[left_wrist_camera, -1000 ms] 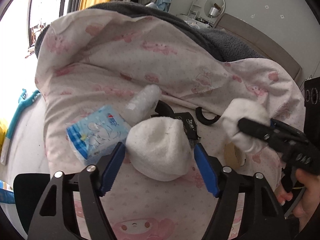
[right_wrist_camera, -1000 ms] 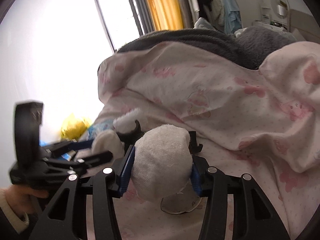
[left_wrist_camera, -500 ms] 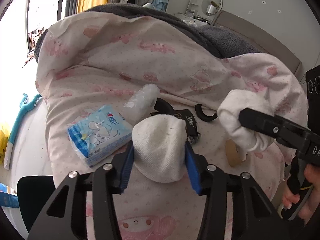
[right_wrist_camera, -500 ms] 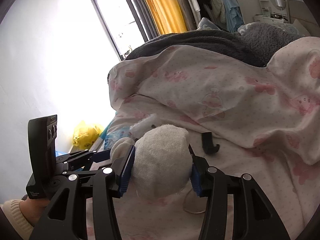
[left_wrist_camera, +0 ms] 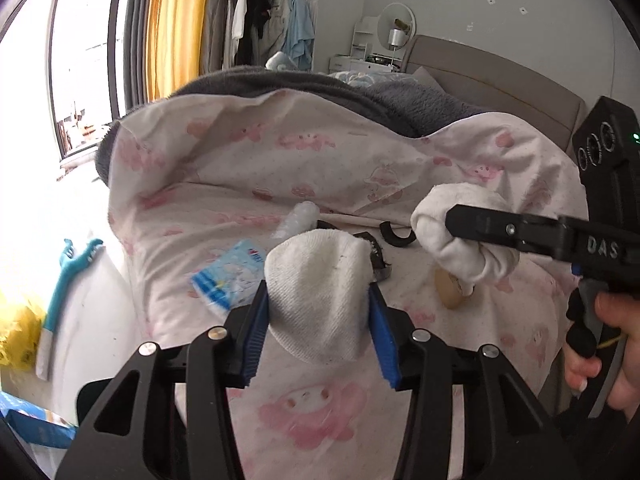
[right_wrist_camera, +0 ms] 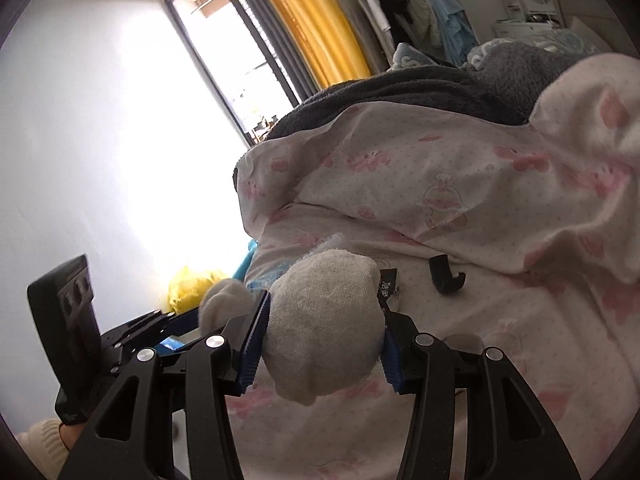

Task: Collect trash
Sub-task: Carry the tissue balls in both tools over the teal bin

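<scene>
Closed in since the earlier frame: left gripper [left_wrist_camera: 318,304], jaws now pinching a white sock [left_wrist_camera: 318,292], lifted clear of the bed. Right gripper [right_wrist_camera: 322,340] likewise clamped on a second white sock [right_wrist_camera: 324,320], held above the pink quilt [right_wrist_camera: 460,184]. Beyond the left jaws, lying on the quilt: blue tissue pack [left_wrist_camera: 228,276] to the left, black hook [left_wrist_camera: 396,234] farther right, tan disc [left_wrist_camera: 450,290] near the right.
</scene>
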`<state>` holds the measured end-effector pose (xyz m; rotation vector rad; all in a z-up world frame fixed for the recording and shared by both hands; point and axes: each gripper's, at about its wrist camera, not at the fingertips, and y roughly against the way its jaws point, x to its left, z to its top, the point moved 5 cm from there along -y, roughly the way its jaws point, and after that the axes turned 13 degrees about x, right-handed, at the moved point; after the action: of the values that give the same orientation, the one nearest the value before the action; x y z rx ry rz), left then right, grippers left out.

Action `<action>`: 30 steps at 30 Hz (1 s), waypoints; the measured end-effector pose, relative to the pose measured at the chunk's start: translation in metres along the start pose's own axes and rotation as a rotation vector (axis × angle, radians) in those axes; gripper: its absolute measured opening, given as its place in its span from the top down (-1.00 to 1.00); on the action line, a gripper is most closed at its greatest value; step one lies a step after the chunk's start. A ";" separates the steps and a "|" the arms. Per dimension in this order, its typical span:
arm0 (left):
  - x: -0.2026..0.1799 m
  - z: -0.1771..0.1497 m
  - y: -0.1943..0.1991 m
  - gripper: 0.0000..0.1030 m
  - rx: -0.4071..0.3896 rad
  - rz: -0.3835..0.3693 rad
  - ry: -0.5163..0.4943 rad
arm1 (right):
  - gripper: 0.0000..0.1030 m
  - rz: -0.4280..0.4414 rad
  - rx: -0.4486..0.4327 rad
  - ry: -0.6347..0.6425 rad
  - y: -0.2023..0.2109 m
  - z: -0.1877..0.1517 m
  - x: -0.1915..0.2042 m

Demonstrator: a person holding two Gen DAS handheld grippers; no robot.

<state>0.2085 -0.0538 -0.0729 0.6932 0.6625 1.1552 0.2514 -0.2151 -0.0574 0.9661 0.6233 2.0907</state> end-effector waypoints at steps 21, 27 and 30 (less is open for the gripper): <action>0.107 -0.074 0.021 0.03 0.074 0.137 0.183 | 0.02 -0.034 0.009 0.149 -0.032 -0.021 0.098; 0.135 -0.088 0.019 0.03 0.101 0.153 0.219 | -0.42 -0.127 0.057 0.206 -0.039 -0.024 0.097; 0.149 -0.095 0.015 0.03 0.122 0.157 0.248 | -0.49 -0.169 0.105 0.217 -0.045 -0.031 0.086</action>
<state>0.1667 0.1068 -0.1363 0.7208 0.9054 1.3676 0.2080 -0.1238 -0.0690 0.7201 0.9012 2.0423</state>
